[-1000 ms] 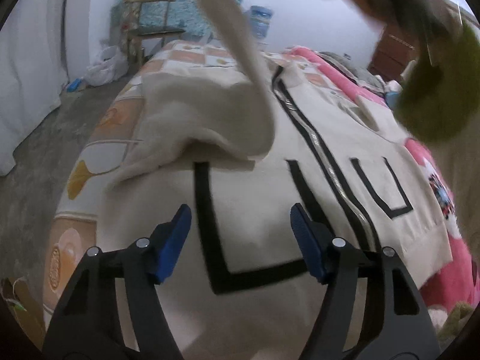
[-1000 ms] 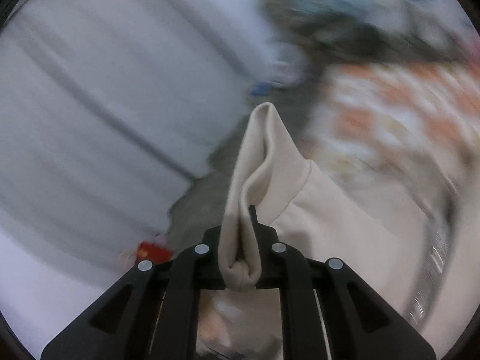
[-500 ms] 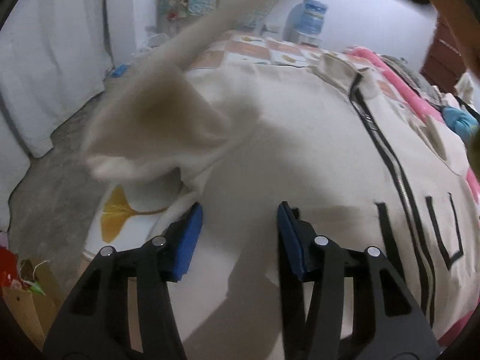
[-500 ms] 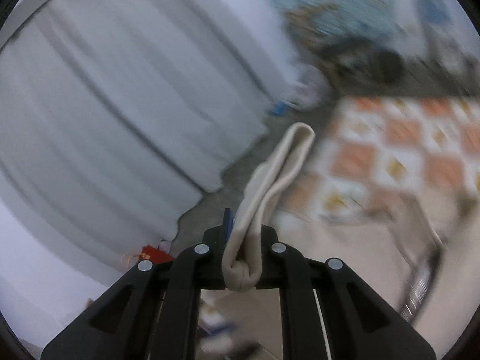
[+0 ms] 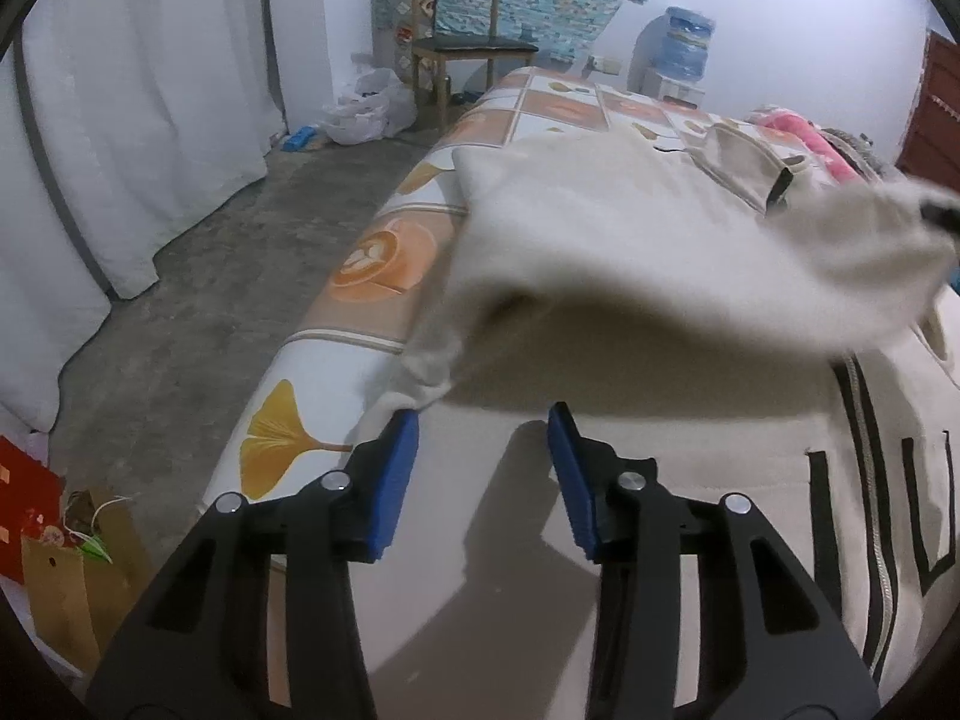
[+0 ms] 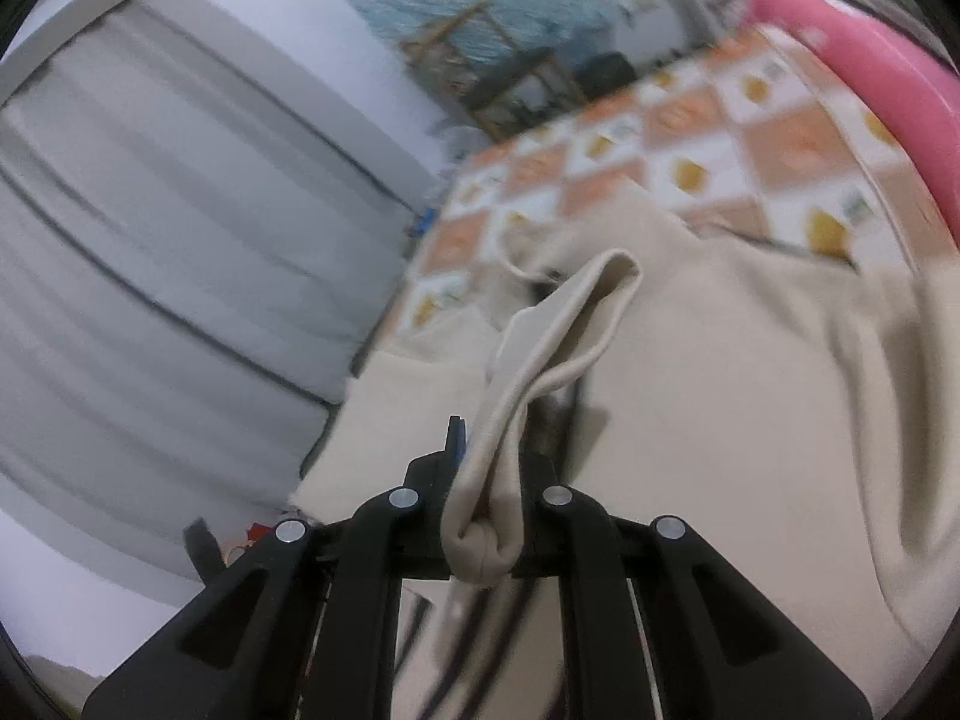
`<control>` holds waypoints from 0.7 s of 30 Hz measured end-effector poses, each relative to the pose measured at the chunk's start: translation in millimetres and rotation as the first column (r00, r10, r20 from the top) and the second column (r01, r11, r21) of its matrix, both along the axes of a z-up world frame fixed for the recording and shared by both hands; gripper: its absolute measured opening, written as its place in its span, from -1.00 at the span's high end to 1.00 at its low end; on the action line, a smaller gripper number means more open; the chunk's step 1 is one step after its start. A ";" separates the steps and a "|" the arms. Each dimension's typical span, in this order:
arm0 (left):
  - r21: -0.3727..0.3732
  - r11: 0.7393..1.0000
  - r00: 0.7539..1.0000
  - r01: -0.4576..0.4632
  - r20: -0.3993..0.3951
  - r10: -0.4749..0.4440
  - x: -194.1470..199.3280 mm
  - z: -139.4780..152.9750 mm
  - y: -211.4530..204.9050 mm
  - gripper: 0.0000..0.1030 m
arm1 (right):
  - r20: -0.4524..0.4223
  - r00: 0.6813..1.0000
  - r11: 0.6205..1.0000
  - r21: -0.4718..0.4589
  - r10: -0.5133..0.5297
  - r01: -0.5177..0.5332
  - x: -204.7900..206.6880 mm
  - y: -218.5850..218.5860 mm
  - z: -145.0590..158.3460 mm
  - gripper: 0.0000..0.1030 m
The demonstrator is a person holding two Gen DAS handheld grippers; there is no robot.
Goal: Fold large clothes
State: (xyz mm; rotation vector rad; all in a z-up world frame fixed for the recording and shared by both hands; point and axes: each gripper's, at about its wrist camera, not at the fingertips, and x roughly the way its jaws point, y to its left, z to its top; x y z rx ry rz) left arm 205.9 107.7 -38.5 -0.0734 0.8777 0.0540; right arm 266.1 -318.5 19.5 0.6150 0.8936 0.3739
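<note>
I have one garment in hand: a cream zip-front jacket (image 5: pixel 690 480) with black line markings, spread front-up on the bed (image 5: pixel 384 276), over its orange-and-white patterned sheet.

My right tongs (image 6: pixel 483 474) are clamped tight on the bunched cuff end of the sleeve (image 6: pixel 558 330), which I am carrying in across the chest; in the left view that sleeve arches, blurred, over the body without lying flat yet. My left tongs (image 5: pixel 483 468) sit low over the near side edge of the jacket, jaws partly apart and closing, blue pads (image 5: pixel 393 480) just above the cloth with nothing pinched between them that I can see.

I judge the fold as barely begun: one sleeve is coming over but not laid. Whether the other sleeve is already in I cannot tell. The body folds all remain.

Counted: one jacket, one sleeve in the air, one zip line, two tongs, one wooden chair (image 5: pixel 468 54), one water jug (image 5: pixel 684 42), one pink blanket (image 6: pixel 870 78).
</note>
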 end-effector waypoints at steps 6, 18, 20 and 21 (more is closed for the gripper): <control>0.033 0.999 1.000 -0.002 0.009 0.002 -0.6 -1.9 -7.2 0.18 | -0.068 0.990 0.991 -0.044 -0.126 0.123 -20.0 -35.9 -30.3 0.81; 0.031 0.998 0.998 0.055 0.005 -0.055 -14.7 -3.0 -12.7 -0.07 | -0.173 0.974 0.972 -0.208 -0.148 0.111 -13.4 -39.2 -46.2 0.79; 0.019 0.998 0.998 0.066 0.006 -0.066 -17.9 -2.6 -12.2 -0.09 | -0.208 0.964 0.973 -0.194 -0.165 0.125 -15.5 -44.8 -57.6 0.79; 0.011 0.997 0.998 0.070 0.007 -0.070 -19.5 -2.5 -11.2 -0.10 | -0.197 0.967 0.972 -0.202 -0.163 0.123 -16.8 -42.8 -56.1 0.79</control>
